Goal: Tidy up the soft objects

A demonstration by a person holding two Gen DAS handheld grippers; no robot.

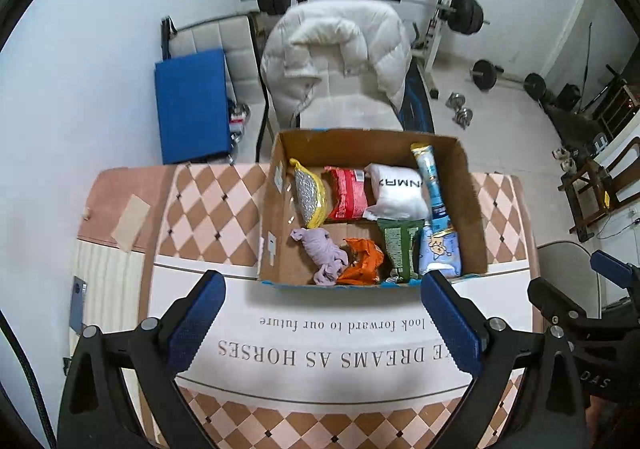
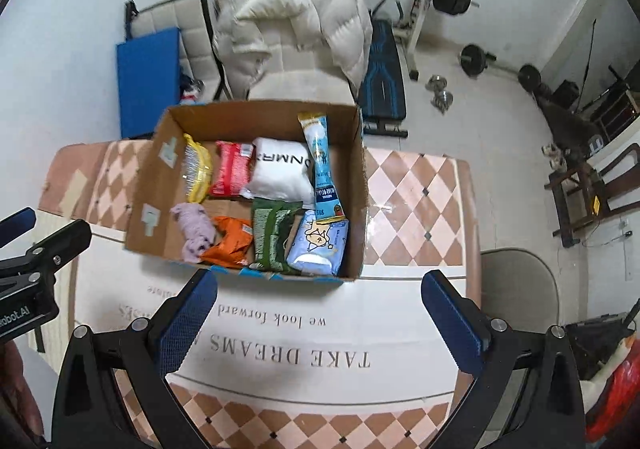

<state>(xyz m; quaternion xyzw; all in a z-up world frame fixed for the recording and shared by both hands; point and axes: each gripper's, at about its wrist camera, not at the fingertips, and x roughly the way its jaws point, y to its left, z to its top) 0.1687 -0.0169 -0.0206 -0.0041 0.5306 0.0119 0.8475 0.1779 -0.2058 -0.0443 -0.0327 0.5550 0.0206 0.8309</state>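
A cardboard box [image 1: 276, 209] [image 2: 152, 189] stands on the table and holds several soft items: a yellow-edged pouch [image 1: 308, 195], a red packet [image 1: 347, 193], a white folded cloth [image 1: 396, 189], a lilac cloth [image 1: 324, 255], an orange packet [image 1: 362, 261], a green packet [image 1: 400, 249], a light blue tissue pack [image 1: 440, 249] and a tall blue sachet [image 1: 430, 177]. My left gripper [image 1: 322, 285] is open and empty just before the box. My right gripper [image 2: 318, 283] is open and empty at the box's near edge.
The table has a checkered cloth with a white printed band [image 1: 320, 345]. A chair draped with a white puffer jacket [image 1: 336, 49] stands behind the table. A blue mat [image 1: 192, 105], a weight bench and barbells [image 1: 464, 13] lie beyond. A grey chair [image 2: 516, 289] is at right.
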